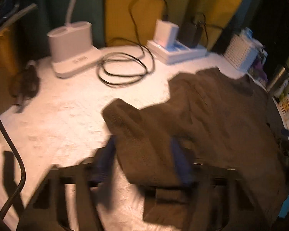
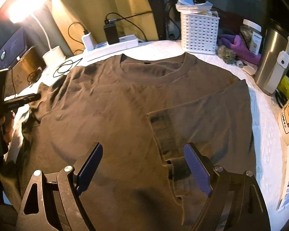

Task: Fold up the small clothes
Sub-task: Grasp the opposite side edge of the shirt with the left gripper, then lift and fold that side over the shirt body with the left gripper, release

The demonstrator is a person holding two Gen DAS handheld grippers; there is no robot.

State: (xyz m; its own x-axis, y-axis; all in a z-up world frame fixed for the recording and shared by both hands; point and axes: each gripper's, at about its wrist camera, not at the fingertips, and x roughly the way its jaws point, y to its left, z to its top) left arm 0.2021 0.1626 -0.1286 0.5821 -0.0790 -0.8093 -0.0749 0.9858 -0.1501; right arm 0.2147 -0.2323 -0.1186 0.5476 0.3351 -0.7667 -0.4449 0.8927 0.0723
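My left gripper point(image 1: 142, 150) points steeply down, its blue fingers point(image 1: 180, 161) standing partly apart with brown cloth between them; motion blur hides whether the pads press. My right gripper point(image 2: 143, 165) tilts downward too, jaws spread wide and gripping nothing. My hand point(image 2: 2, 127) grasps the left gripper's handle.

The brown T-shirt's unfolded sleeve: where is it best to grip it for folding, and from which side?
Probably at the sleeve hem, coming from the T-shirt's outer left side: that cuff sticks out loose over the white tablecloth, so the left gripper can pinch it.
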